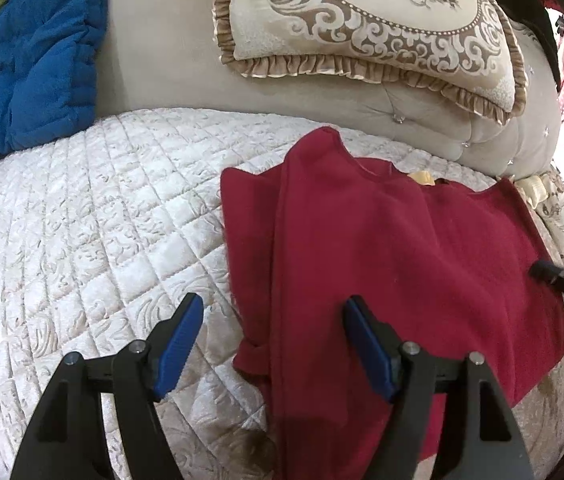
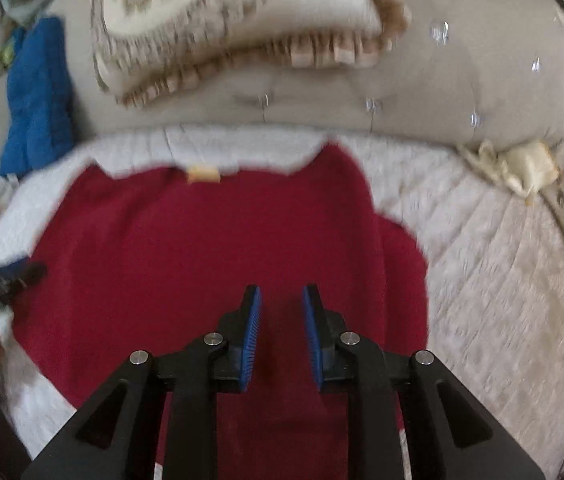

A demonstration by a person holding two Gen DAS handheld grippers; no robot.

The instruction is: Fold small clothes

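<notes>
Across the quilted bed [image 1: 82,220], both hand-held grippers, left [image 1: 274,312] and right [image 2: 281,300], are hovering spread and empty over the part-folded red garment [image 1: 402,248], likely needing a fresh edge pinch next.

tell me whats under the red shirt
The red shirt lies flat on the white quilted cover, which shows all around it. Anything directly beneath the fabric is covered and cannot be seen.

The red garment [image 1: 402,248] is matt, fuzzy knit cloth; the white bedcover [image 1: 94,216] is quilted with a soft sheen; the cushion [image 1: 362,20] carries glossy satin ruffles.
</notes>
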